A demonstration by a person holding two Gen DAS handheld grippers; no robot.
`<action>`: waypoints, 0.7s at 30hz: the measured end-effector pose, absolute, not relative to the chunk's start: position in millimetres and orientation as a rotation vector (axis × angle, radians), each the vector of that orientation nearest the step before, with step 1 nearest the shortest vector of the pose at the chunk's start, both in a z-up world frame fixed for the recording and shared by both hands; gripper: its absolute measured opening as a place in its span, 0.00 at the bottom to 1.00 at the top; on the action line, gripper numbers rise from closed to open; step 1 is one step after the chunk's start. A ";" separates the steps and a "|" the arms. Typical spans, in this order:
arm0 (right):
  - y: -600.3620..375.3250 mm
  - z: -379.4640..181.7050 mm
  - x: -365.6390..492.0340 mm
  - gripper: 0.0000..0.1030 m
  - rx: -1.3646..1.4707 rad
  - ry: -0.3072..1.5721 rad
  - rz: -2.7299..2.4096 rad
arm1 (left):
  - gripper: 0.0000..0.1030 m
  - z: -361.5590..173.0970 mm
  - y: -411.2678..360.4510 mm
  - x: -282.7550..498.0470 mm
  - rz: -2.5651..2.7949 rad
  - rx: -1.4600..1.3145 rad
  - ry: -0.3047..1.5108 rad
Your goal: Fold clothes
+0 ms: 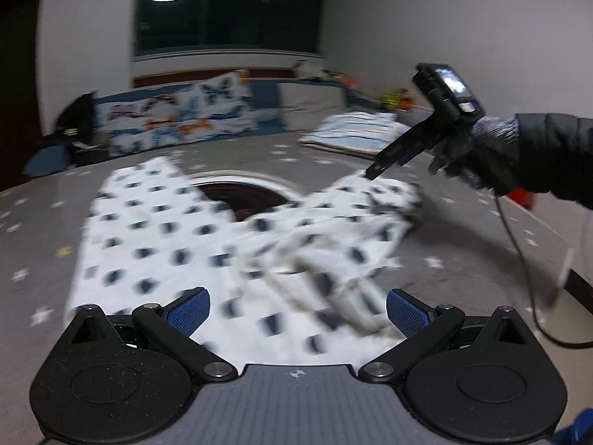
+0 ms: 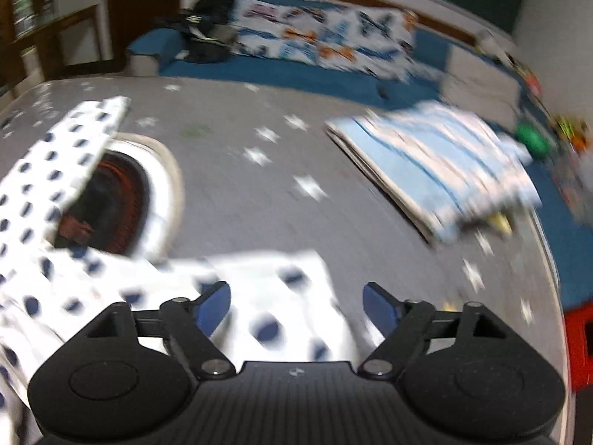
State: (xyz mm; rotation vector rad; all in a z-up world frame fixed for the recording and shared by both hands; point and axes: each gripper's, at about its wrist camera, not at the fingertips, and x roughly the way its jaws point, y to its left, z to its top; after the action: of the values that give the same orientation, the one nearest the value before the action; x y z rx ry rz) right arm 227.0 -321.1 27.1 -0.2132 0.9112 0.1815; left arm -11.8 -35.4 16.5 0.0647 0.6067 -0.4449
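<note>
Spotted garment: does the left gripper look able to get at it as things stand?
Probably yes. The left gripper has its jaws open with the spotted garment lying directly ahead between them on the grey star-print surface; nothing sits in between. Motion blur hides whether they touch.

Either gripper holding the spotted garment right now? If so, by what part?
Neither. The left gripper and the right gripper both have jaws spread wide, with the spotted garment lying loose on the star-print surface beneath them.
</note>
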 end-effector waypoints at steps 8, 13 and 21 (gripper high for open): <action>-364.9 2.8 218.8 0.63 -0.110 0.930 0.132 | 0.87 3.0 -74.2 7.2 -0.541 0.093 0.649; -360.8 0.2 222.4 0.30 -0.089 0.915 0.170 | 0.71 -4.5 -81.3 8.8 -0.577 0.110 0.671; -320.6 5.1 251.8 0.13 -0.274 0.870 0.174 | 0.70 -14.9 -91.0 2.5 -0.728 0.118 0.695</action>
State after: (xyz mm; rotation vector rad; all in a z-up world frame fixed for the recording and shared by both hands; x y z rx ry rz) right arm 251.8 -320.6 5.1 -0.2742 0.8697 0.1744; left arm 2.5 -91.0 -14.9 0.1184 0.6947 -0.7282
